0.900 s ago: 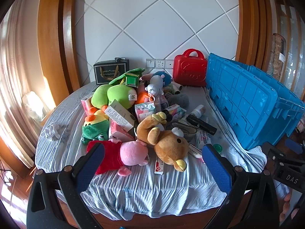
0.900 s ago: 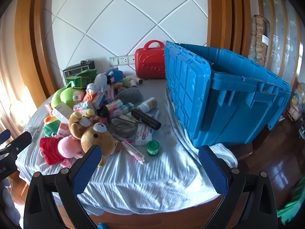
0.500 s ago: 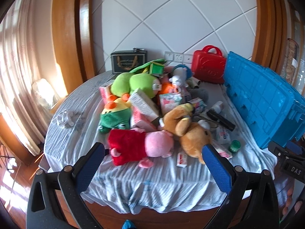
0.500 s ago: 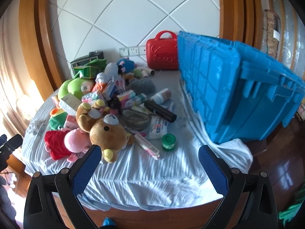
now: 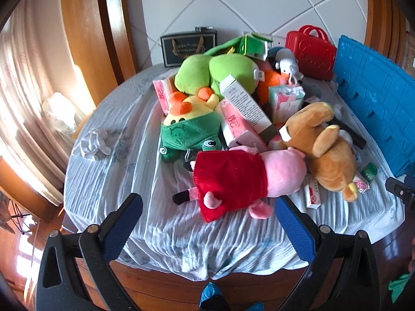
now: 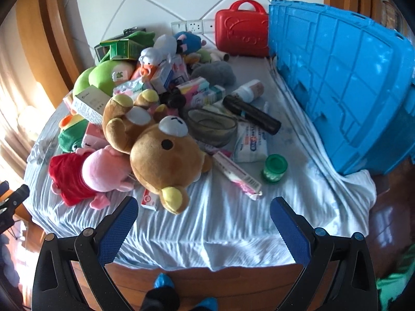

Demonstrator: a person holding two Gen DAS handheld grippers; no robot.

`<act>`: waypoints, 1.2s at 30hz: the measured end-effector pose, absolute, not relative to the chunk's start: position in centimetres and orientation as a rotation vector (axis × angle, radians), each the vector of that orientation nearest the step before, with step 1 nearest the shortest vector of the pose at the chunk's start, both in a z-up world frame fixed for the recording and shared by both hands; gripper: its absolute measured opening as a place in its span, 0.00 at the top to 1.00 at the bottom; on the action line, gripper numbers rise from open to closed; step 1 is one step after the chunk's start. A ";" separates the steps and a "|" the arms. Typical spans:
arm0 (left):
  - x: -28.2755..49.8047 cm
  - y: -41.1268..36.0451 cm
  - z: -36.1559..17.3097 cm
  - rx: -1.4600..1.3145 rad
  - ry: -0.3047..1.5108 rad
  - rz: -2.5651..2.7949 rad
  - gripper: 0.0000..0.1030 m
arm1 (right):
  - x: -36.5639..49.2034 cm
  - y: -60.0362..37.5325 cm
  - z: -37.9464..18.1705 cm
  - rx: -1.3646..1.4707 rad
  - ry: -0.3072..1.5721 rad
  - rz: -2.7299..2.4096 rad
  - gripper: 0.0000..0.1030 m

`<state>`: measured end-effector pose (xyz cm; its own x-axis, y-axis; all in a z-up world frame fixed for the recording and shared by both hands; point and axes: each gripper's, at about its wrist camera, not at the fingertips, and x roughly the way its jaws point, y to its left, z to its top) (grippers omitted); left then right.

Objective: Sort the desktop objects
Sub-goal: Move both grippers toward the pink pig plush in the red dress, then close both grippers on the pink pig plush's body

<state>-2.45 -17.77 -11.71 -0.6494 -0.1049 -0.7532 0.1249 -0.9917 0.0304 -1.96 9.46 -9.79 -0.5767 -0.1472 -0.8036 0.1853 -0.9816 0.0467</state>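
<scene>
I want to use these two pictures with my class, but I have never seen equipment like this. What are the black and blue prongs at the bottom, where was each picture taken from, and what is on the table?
No robot here: a person holds a two-finger grabbing tool in each hand, each carrying a wide-angle camera looking along its fingers. One picture comes from the left tool, the other from the right tool. Both are open and hold nothing.

On the cloth-covered table lies a heap: a brown bear plush, a pink pig plush in red, green plush toys, small boxes, a black tube and a green jar. A red case and a blue crate stand behind.
</scene>
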 end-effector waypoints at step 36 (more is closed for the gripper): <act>-10.2 -19.9 -18.8 1.560 0.113 -2.715 0.00 | -6.6 -3.0 -15.3 1.402 0.027 -2.147 0.19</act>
